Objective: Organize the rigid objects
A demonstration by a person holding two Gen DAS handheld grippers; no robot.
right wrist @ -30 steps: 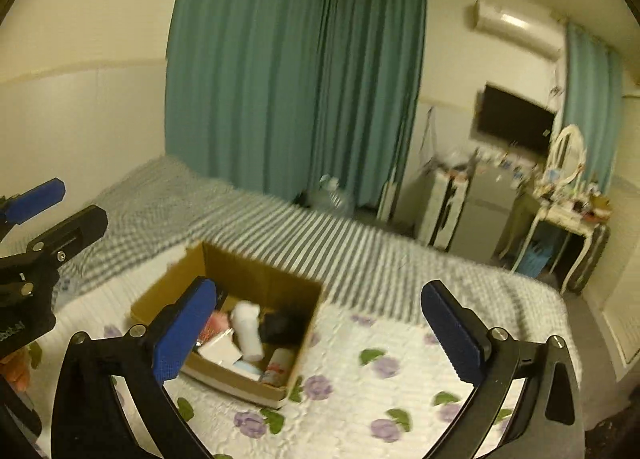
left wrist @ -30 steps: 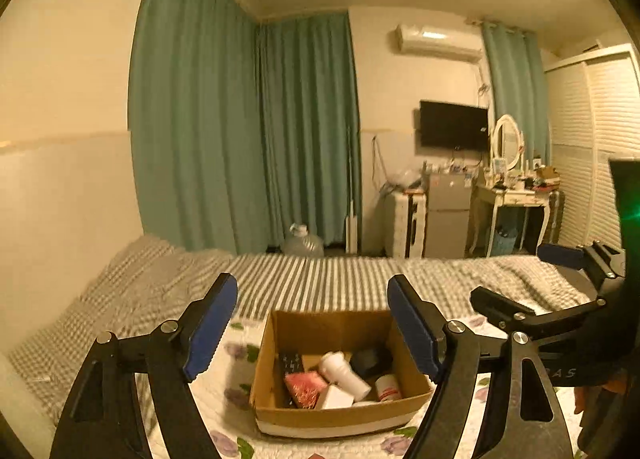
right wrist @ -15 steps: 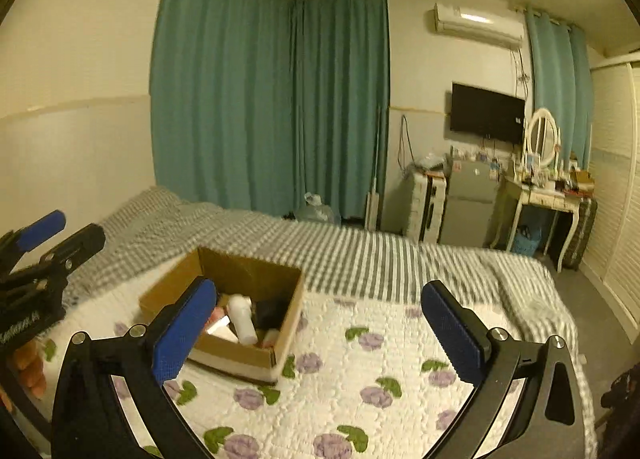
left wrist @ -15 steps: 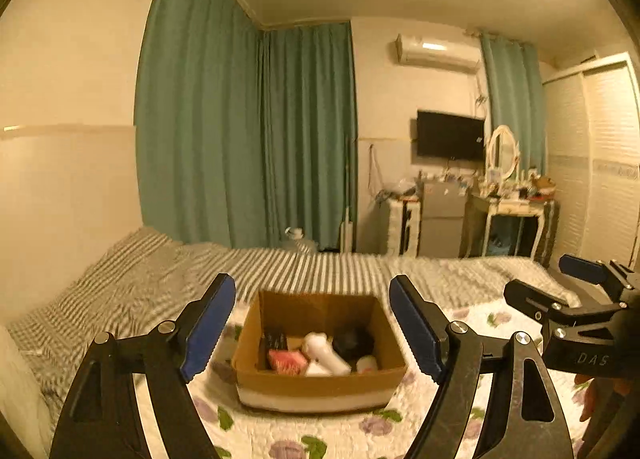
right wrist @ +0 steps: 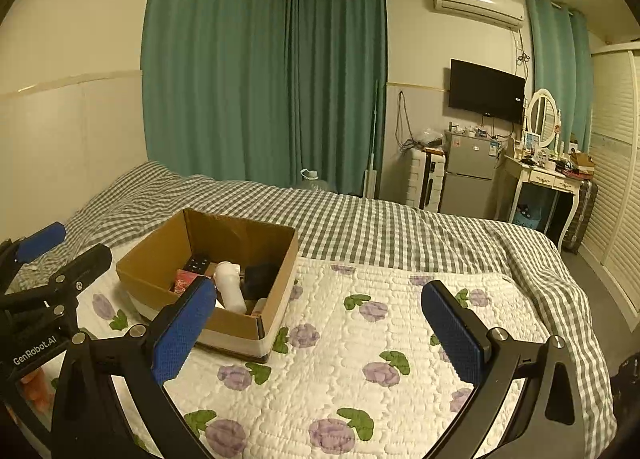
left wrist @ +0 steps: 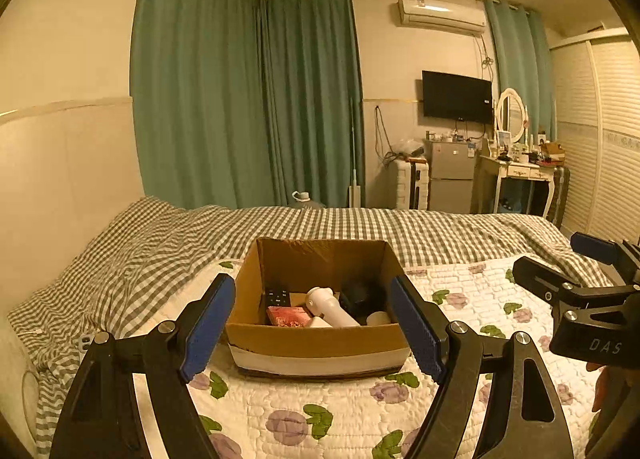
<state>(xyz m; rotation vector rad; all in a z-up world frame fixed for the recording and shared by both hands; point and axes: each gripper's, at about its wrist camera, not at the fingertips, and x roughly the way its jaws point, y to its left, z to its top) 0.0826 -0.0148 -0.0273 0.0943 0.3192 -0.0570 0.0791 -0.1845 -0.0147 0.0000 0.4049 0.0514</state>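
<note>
An open cardboard box [left wrist: 316, 343] sits on the flowered quilt; it also shows in the right wrist view [right wrist: 160, 259]. Inside lie a white bottle [left wrist: 332, 309], a red packet [left wrist: 289, 315], a black remote [left wrist: 277, 295], a black object [left wrist: 362, 297] and a small white cup [left wrist: 378, 318]. My left gripper [left wrist: 312, 327] is open and empty, hovering in front of the box. My right gripper [right wrist: 320, 331] is open and empty, to the right of the box over the quilt; it also shows at the right of the left wrist view [left wrist: 580, 279].
The bed has a white flowered quilt [right wrist: 380, 359] over a grey checked sheet [right wrist: 400, 227]. Green curtains [left wrist: 248, 99], a small fridge [right wrist: 468, 175], a dressing table [right wrist: 548, 179] and a wardrobe [right wrist: 616, 179] stand beyond the bed.
Both grippers have pulled back and levelled out. The box now sits lower and nearer the middle in both views. Both stay open and empty.
</note>
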